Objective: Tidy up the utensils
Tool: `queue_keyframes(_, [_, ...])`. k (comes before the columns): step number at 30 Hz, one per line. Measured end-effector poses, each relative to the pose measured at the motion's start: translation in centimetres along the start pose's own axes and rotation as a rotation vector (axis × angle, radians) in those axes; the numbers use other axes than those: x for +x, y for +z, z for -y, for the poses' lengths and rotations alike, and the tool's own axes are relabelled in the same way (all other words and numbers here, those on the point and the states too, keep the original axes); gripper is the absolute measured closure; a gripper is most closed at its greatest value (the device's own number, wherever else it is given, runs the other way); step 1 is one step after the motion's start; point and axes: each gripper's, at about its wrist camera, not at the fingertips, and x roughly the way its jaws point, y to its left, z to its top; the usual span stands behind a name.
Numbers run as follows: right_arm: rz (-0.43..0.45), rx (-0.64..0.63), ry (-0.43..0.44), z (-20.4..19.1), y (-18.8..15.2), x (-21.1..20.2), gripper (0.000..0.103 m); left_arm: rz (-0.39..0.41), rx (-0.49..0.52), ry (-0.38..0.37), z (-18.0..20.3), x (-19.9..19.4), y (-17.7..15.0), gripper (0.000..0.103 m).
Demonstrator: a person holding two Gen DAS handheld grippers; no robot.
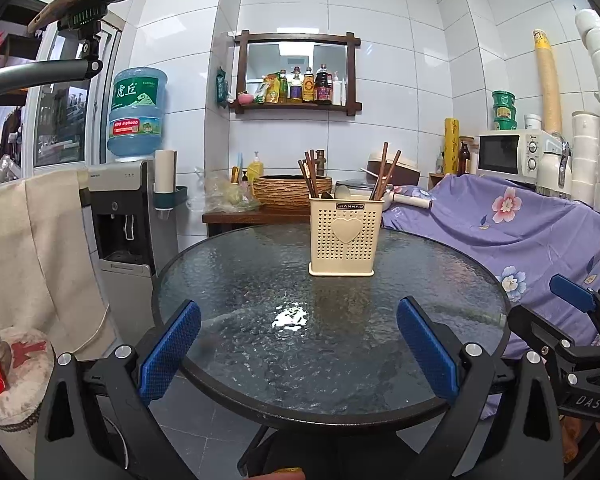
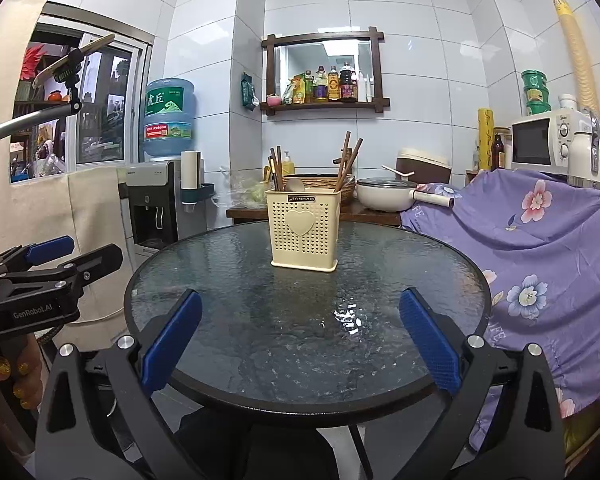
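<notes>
Glass table (image 1: 260, 360) spreads bare between both grippers and the caddy (image 1: 345, 236), which stands upright toward its far side, holding chopsticks (image 1: 310, 174). Left gripper (image 1: 298, 350) and right gripper (image 2: 300, 344) hover at the near rim, released, empty, well apart from the caddy.

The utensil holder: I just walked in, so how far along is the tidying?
Done, it seems: chopsticks and a spoon stand in the utensil holder. In hand: nothing; the left gripper and right gripper are open. Left: no loose utensils show on the table.
</notes>
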Motion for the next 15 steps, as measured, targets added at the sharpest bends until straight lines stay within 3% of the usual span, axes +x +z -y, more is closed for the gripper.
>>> queue_keyframes(15, [-0.006, 0.008, -0.004, -0.02, -0.07, -0.11, 0.006, -0.003, 0.005, 0.007, 0.29, -0.12, -0.03, 0.006])
